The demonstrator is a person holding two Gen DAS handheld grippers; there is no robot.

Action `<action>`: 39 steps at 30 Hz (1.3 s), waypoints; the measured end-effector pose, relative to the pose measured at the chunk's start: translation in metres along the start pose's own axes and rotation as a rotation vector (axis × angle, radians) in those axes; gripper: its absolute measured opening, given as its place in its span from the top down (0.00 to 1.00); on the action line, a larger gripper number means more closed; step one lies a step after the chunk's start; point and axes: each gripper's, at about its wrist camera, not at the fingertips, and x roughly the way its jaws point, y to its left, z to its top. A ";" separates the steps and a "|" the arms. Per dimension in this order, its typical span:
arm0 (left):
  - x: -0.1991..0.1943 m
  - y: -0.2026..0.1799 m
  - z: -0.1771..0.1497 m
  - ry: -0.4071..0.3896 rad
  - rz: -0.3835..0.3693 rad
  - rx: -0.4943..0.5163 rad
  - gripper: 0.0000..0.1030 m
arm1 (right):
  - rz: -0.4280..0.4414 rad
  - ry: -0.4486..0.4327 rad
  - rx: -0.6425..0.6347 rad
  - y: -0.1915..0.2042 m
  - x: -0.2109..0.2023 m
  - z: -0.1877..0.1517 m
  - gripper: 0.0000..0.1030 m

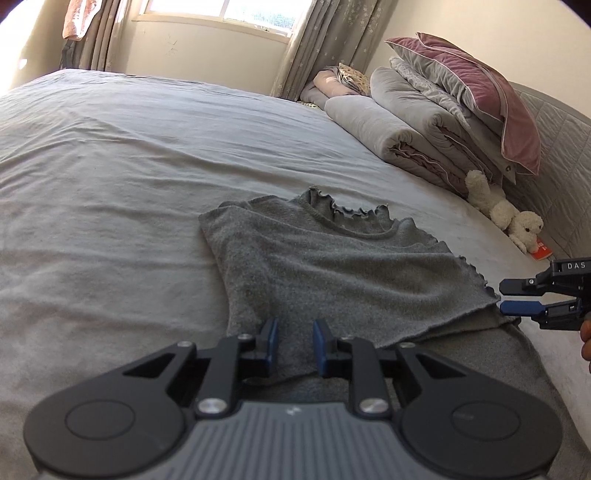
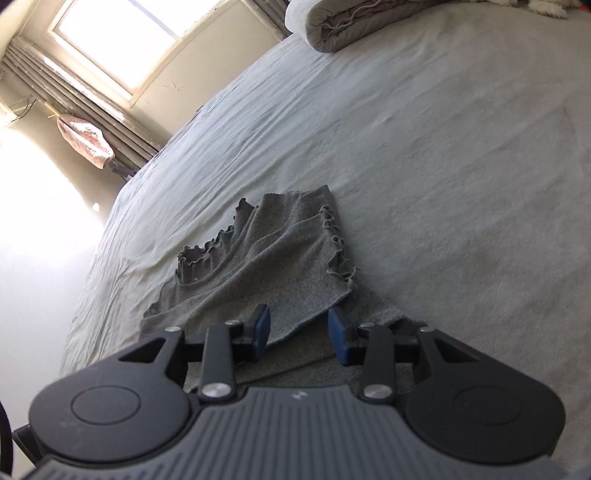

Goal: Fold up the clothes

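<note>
A grey knit top (image 1: 332,266) with a ruffled collar lies on the grey bedsheet (image 1: 110,166), its upper part folded down over the lower part. My left gripper (image 1: 295,341) hovers over the near edge of the fold; its blue pads stand apart and only flat cloth shows between them. My right gripper (image 1: 511,297) reaches in from the right, jaws slightly apart at the top's ruffled side hem. In the right wrist view the right gripper (image 2: 299,328) is open just above the hem of the top (image 2: 266,258), with no cloth pinched.
Folded quilts and a mauve pillow (image 1: 424,122) are stacked along the padded headboard (image 1: 554,147). A white plush toy (image 1: 506,214) lies beside them. A window with curtains (image 1: 221,14) is beyond the bed. A hand (image 1: 585,336) shows at the right edge.
</note>
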 end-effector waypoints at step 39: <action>0.050 0.033 0.048 -0.043 0.095 -0.032 0.97 | -0.279 -0.222 -0.696 0.048 0.072 -0.014 0.68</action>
